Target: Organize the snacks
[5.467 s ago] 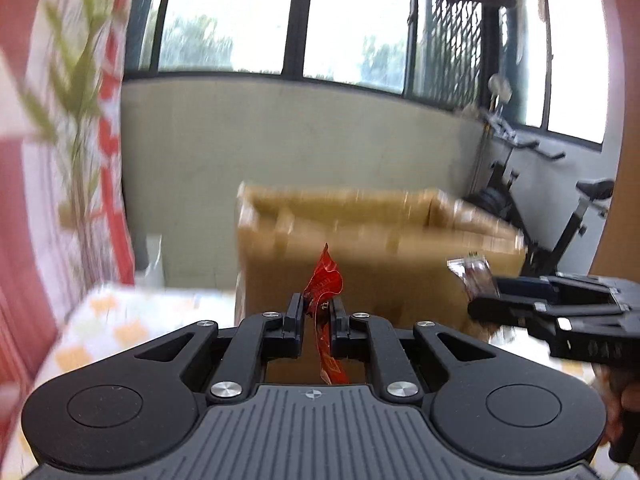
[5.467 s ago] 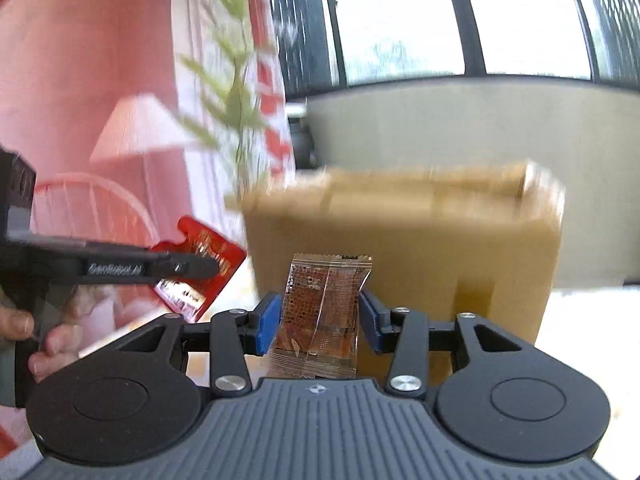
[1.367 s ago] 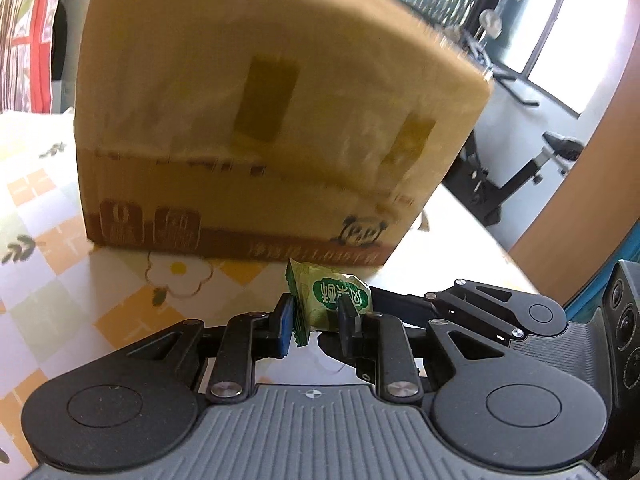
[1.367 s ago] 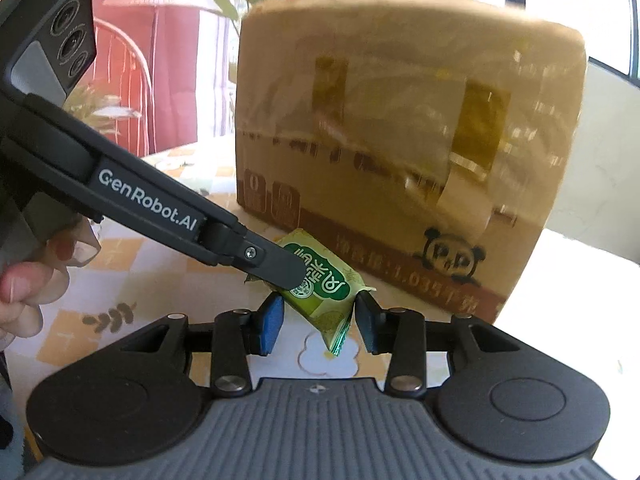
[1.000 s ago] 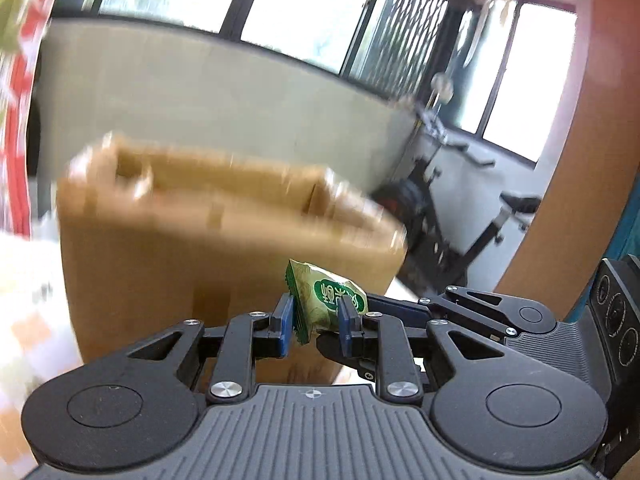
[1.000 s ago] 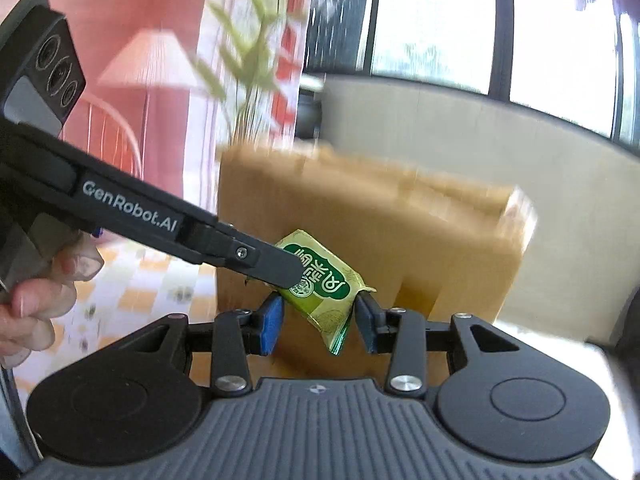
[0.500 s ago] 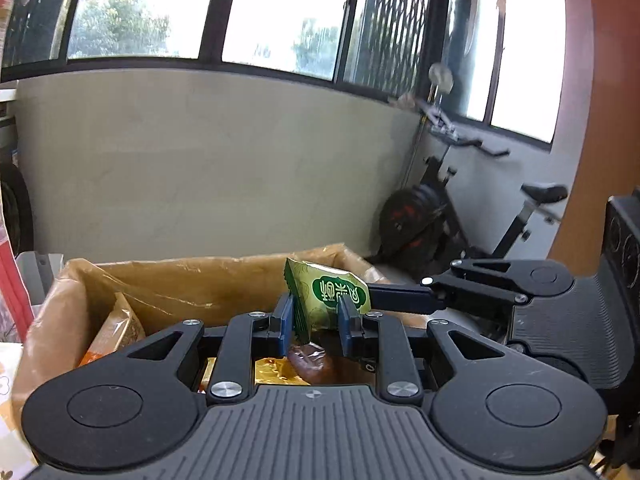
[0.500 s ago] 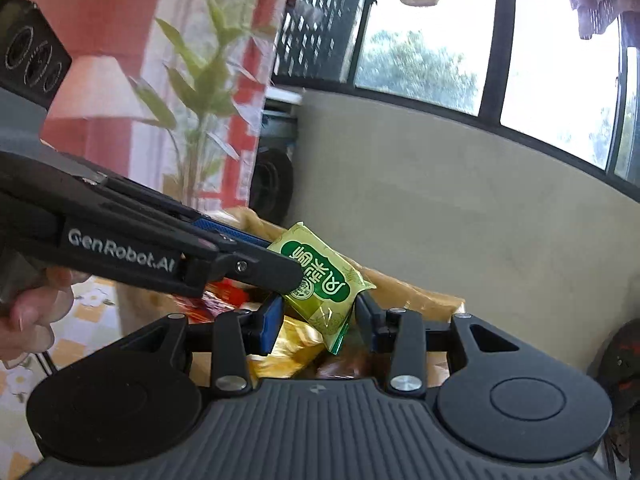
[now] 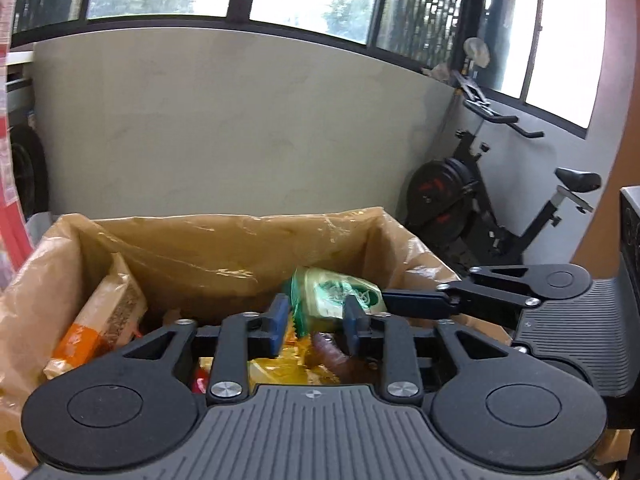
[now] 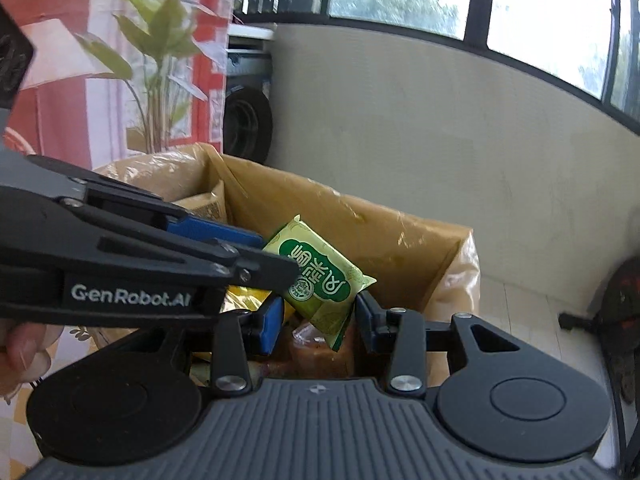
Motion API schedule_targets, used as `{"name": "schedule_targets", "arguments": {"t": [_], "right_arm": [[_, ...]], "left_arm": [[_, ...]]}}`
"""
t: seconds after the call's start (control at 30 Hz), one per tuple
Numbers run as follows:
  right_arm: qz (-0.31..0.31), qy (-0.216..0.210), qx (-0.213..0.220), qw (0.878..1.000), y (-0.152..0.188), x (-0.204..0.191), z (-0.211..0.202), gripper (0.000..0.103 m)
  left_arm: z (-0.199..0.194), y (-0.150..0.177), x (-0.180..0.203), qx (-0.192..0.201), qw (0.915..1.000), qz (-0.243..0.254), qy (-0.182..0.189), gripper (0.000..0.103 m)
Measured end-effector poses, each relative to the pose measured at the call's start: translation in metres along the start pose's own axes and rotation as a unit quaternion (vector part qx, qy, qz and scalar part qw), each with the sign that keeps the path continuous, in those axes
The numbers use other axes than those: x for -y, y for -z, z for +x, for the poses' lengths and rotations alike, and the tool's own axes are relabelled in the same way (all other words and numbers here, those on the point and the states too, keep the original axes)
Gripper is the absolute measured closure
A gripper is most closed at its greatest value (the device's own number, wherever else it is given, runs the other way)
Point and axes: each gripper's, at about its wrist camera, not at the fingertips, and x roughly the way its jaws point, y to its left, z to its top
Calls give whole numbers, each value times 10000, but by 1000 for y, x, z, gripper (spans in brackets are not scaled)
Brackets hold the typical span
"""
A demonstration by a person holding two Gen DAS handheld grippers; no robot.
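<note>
A green snack packet hangs over the open cardboard box. My right gripper is shut on its lower part. The left gripper reaches in from the left with a fingertip lying across the packet's left end. In the left wrist view the packet is blurred and tilted between the blue pads of the left gripper. Those jaws are opening and a gap shows at the left pad. A right gripper finger meets the packet from the right. The box holds several snack packets.
Inside the box an orange-brown packet leans on the left wall, with yellow wrappers in the middle. An exercise bike stands right of the box, a plant and a tyre behind it. A person's hand grips the left gripper.
Both grippers have risen from the box's front and come over its open top with the green packet. The left jaws have spread off the packet, which has tilted between them.
</note>
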Motion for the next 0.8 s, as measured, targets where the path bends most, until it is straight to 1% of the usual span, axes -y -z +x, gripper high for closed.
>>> {"name": "schedule_targets", "arguments": {"t": [0.07, 0.1, 0.17, 0.2, 0.27, 0.3, 0.37, 0.4, 0.47, 0.5, 0.53, 0.57, 0.7, 0.8], "right_arm": [[15, 66, 2, 10000, -1, -1, -3, 60], [8, 86, -12, 10000, -2, -1, -6, 59], [8, 168, -15, 9999, -5, -4, -9, 47], [40, 218, 10, 9998, -6, -5, -13, 45], [198, 224, 70, 9995, -10, -4, -21, 34], [293, 215, 98, 9993, -11, -3, -26, 31], [487, 192, 151, 9985, -14, -2, -37, 21], [564, 181, 189, 9981, -15, -3, -43, 19], [716, 197, 270, 9969, -18, -4, -56, 12], [833, 215, 334, 9957, -20, -5, -65, 10], [922, 224, 384, 9948, -21, -6, -72, 7], [988, 251, 413, 9939, -22, -9, -81, 6], [1251, 346, 544, 9900, -22, -20, -113, 6], [1339, 428, 793, 9869, -22, -30, -141, 5]], "left_arm": [[-8, -3, 1, 74, 9998, 72, -174, 44], [-13, -4, 0, 127, 9996, 107, -227, 41], [-25, -6, 0, 229, 9991, 153, -331, 33], [-31, -8, -1, 265, 9987, 163, -405, 30], [-43, -11, -1, 334, 9977, 184, -566, 22], [-52, -12, -1, 395, 9969, 207, -654, 20], [-67, -14, 0, 518, 9953, 281, -765, 17], [-71, -16, 2, 567, 9945, 317, -818, 17], [-88, -17, 4, 651, 9924, 394, -966, 15], [-96, -17, 6, 697, 9910, 437, -1052, 15], [-107, -17, 7, 775, 9895, 450, -1132, 13], [-117, -17, 8, 845, 9881, 479, -1195, 11], [-157, -15, 13, 1030, 9830, 648, -1372, 10], [-180, -13, 19, 1090, 9780, 750, -1613, 10]]}}
